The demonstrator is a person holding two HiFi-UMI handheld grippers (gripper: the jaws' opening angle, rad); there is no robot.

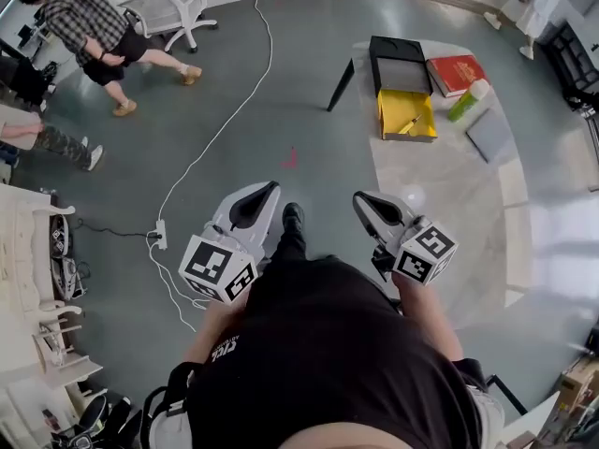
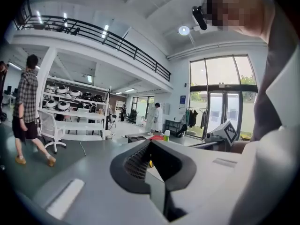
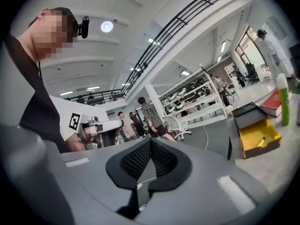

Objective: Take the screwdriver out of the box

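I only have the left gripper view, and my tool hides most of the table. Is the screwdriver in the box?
Observer: Yes. The head view shows the screwdriver lying in the open yellow box on the table.
Operator: Is the right tool carrying anything?
Observer: No, its own view shows the right tool shut and empty.
Operator: Is the lid in the way?
Observer: No, the black lid is swung open at the box's far end.
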